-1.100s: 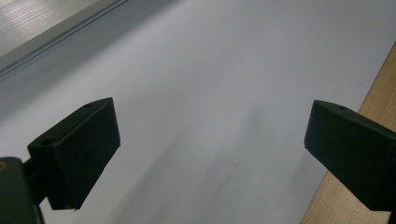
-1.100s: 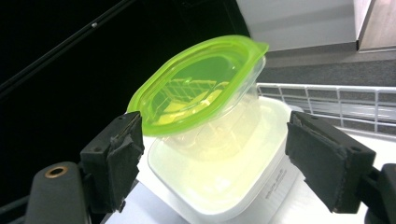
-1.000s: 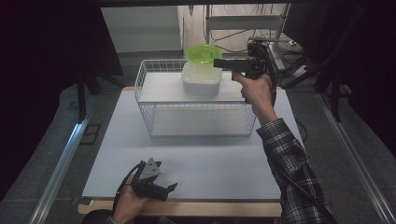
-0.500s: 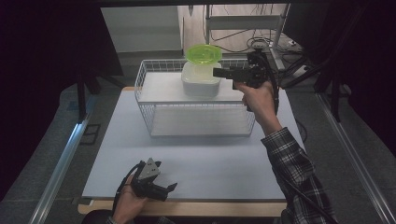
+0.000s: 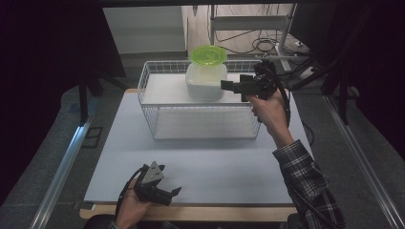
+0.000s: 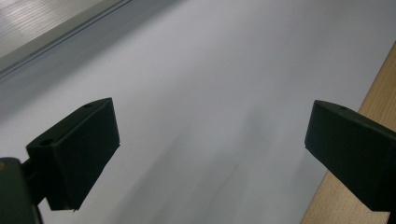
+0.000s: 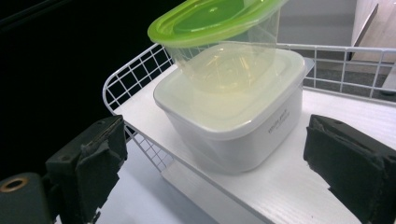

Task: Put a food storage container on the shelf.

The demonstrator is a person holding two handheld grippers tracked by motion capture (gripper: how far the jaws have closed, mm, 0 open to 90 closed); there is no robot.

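The white container (image 7: 231, 116) is sitting straight ahead of my right gripper (image 7: 215, 154), just beyond the tips and centred in the gap between my two jaws. It is a square, milky tub with its lid on, resting on the white shelf (image 7: 289, 186) of the wire basket (image 7: 135, 74). Stacked on top of it is a clear container with a green lid (image 7: 219, 18), leaning slightly — it is rising above my jaws toward the top of my view. My right jaws are standing wide apart and have just been opening further; nothing is between the pads, and the tub is lying in front of them, not touched. In the high view, my right gripper (image 5: 229, 86) is pointing level at the side of the white container (image 5: 205, 81), with the green-lidded one (image 5: 208, 55) directly above it, both at the far end of the wire basket (image 5: 153, 102).

My left gripper (image 5: 172, 193) is lying low, well apart from all that, near the near edge of the white mat (image 5: 215, 157) — the jaws are spread wide and empty. Along them I am seeing bare mat (image 6: 210, 93) ahead and between the tips, with the wooden table edge (image 6: 355, 196) running just outside one jaw. The person's left hand (image 5: 131, 205) is wrapping the gripper body from below, and a plaid sleeve (image 5: 308, 186) is trailing back from my right gripper.
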